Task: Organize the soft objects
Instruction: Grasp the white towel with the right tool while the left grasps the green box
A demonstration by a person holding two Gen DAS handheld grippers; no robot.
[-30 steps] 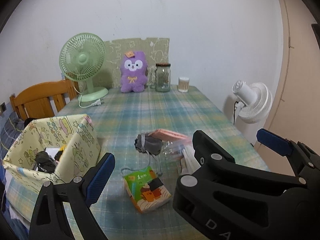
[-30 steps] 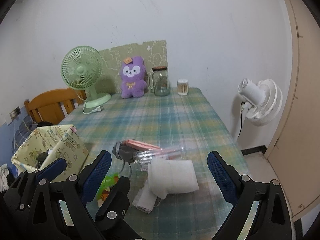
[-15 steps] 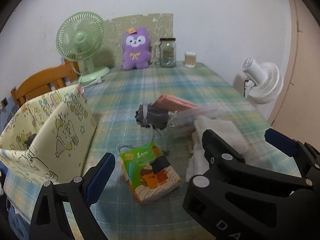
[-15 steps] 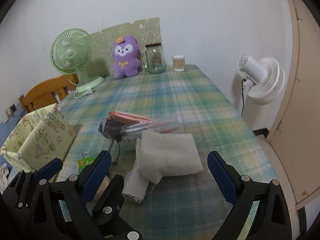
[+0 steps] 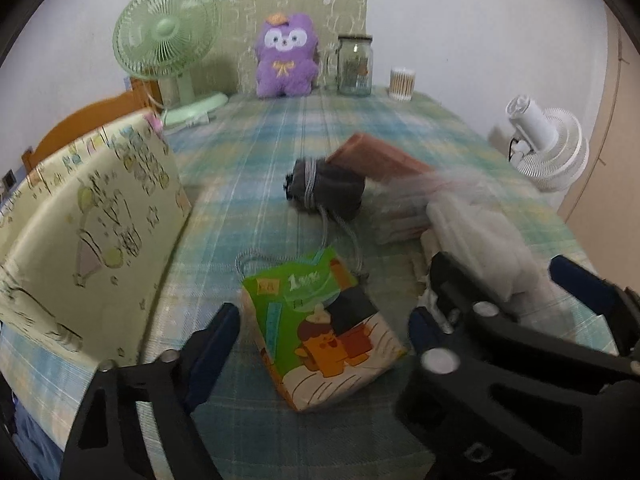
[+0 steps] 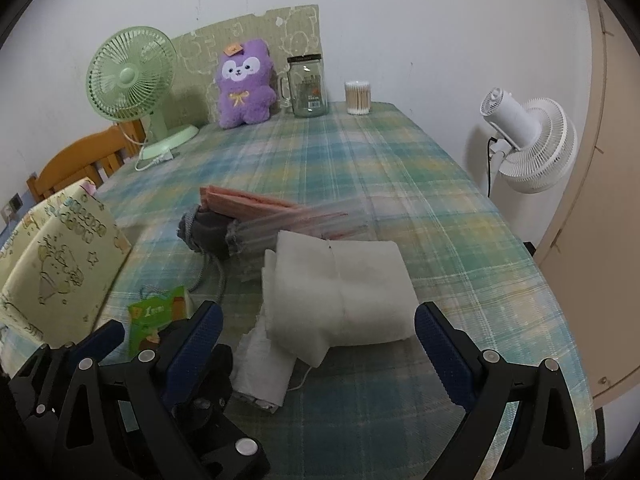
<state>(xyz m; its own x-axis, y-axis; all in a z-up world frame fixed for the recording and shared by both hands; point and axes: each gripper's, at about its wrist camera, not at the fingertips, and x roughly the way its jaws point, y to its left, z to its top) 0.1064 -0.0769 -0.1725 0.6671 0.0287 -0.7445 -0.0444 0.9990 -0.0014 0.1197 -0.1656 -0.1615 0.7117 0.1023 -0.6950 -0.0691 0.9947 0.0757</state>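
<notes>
A green and orange tissue pack (image 5: 320,328) lies on the plaid tablecloth between the open fingers of my left gripper (image 5: 324,332). It also shows in the right wrist view (image 6: 154,320). A folded white towel (image 6: 340,296) lies between the open fingers of my right gripper (image 6: 316,340), with a smaller white cloth (image 6: 264,364) under its near corner. A grey drawstring pouch (image 5: 324,190) and a pink packet in clear wrap (image 6: 280,216) lie behind them. A yellow patterned fabric bin (image 5: 84,232) stands at the left.
At the far end of the table stand a green desk fan (image 6: 132,84), a purple plush toy (image 6: 244,84), a glass jar (image 6: 308,86) and a cotton swab pot (image 6: 358,98). A white floor fan (image 6: 528,144) stands off the right edge. A wooden chair (image 6: 80,160) is at the left.
Both grippers have moved forward and down toward the table. The tissue pack now sits between the left fingers, and the white towel between the right fingers.
</notes>
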